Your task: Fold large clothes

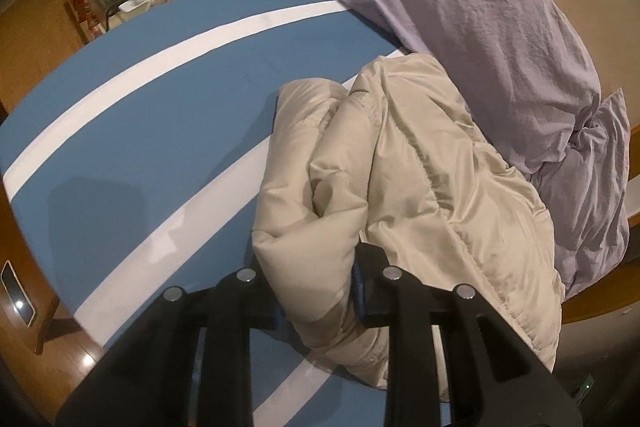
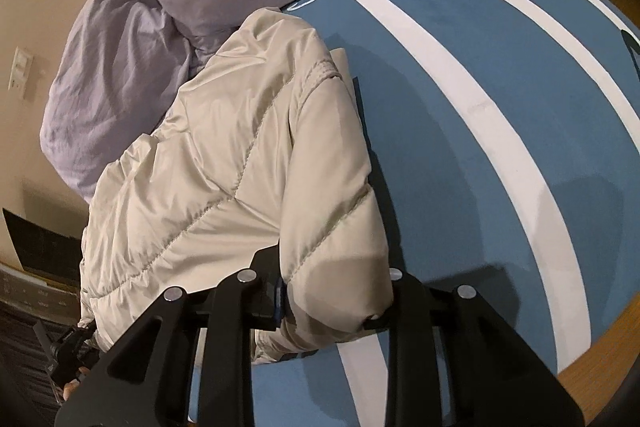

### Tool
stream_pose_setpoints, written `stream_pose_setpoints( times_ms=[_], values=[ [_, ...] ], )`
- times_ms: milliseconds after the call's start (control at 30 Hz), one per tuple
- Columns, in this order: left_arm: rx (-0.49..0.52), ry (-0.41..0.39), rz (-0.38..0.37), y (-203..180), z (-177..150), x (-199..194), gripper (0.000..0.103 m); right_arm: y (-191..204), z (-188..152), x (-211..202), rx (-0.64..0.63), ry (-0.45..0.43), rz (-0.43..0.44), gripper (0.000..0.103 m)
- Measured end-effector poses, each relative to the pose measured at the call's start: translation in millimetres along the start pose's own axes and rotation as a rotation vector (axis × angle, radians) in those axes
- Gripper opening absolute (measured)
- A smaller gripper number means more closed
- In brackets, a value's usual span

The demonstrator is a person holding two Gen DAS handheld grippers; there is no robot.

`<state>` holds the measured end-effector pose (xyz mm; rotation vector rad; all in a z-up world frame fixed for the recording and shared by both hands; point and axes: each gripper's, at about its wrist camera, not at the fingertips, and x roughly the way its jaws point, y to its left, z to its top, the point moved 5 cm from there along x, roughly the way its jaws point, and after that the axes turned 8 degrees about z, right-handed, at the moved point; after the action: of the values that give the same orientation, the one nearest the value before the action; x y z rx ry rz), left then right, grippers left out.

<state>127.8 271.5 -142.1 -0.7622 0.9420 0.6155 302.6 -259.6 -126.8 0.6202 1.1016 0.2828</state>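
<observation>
Cream jacket [image 1: 400,167] bunched beside duvet [image 1: 480,7]; we clamp left gripper [image 1: 316,291] and right gripper [image 2: 332,291] on puffy folds, probably to lift and fold.

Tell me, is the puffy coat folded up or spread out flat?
Folded up: the cream puffy coat sits bunched in thick layers on the striped bed, not flat.
</observation>
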Motion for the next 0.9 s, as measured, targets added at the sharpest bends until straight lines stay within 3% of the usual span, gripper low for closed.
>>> stream_pose_setpoints(
  times_ms=[67, 167, 333, 467, 533, 700, 900],
  values=[
    [-0.01, 0.002, 0.014, 3, -3, -2, 0.03, -1, -1, -3, -0.003, 0.002, -0.013, 0.034],
    [-0.01, 0.0, 0.037, 3, -4, -4, 0.037, -4, 1, -10, 0.001, -0.015, -0.06, 0.052],
    [-0.037, -0.009, 0.068, 9, -3, -8, 0.061, 2, 16, -39, -0.087, -0.139, -0.196, 0.055],
    [-0.105, -0.021, 0.016, 16, -3, -10, 0.068, 38, 21, -42, -0.231, -0.195, -0.22, 0.056],
    [-0.13, -0.031, -0.001, 19, -4, -12, 0.075, 67, 16, -31, -0.318, -0.178, -0.185, 0.061],
    [-0.161, -0.025, -0.02, 24, -4, -9, 0.08, 119, -9, 6, -0.476, -0.096, -0.116, 0.064],
    [-0.188, -0.042, -0.071, 23, -7, -12, 0.084, 136, -30, 36, -0.539, -0.037, -0.127, 0.064]
  ],
)
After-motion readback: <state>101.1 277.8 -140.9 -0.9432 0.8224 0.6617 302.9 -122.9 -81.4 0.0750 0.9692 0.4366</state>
